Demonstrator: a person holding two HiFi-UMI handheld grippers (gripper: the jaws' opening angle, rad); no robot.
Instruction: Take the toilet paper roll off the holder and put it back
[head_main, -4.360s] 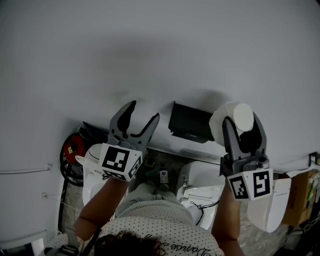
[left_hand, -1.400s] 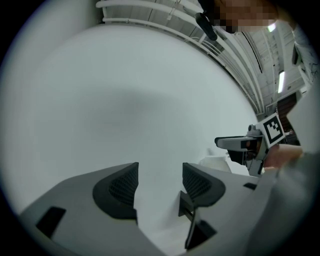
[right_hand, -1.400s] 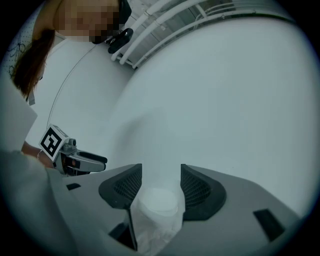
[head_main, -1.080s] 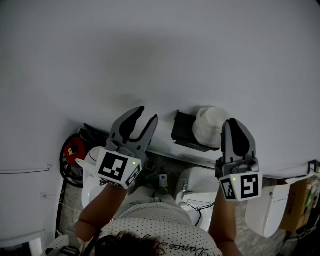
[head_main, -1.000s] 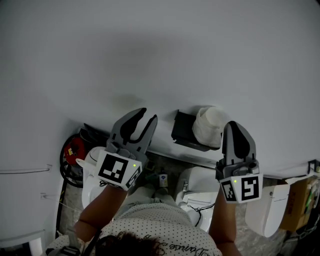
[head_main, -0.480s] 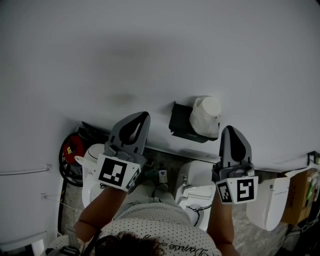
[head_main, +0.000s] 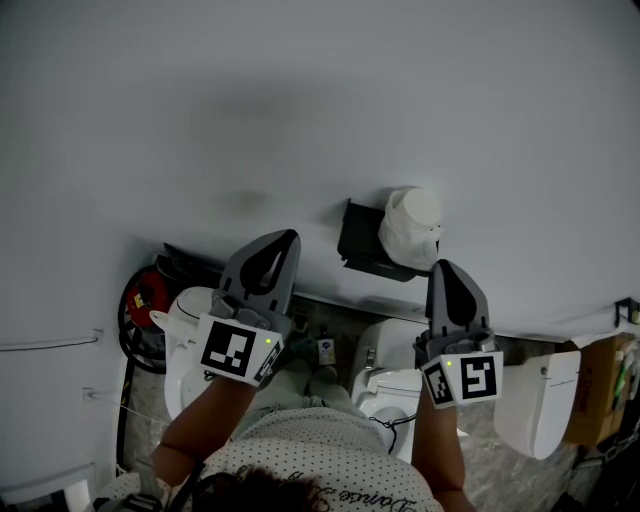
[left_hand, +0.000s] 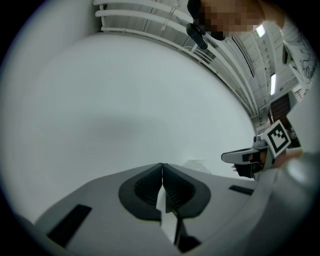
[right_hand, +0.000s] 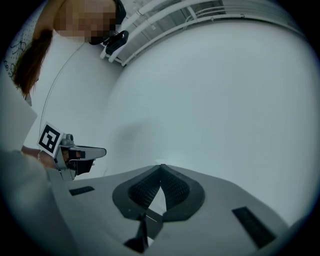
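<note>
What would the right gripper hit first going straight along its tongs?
Most likely the white wall: past the shut tongs of the right gripper only wall shows. The toilet paper roll sits just left of that line, so a graze is possible.

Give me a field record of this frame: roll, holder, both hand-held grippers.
mount: black holder fixed to the white wall
paper: toilet paper roll sits at the black holder's right end, nothing touching it
left hand-held gripper: jaws together, empty, to the left of the black holder
right hand-held gripper: jaws together, empty, tip below the toilet paper roll in the head view, apart from it
</note>
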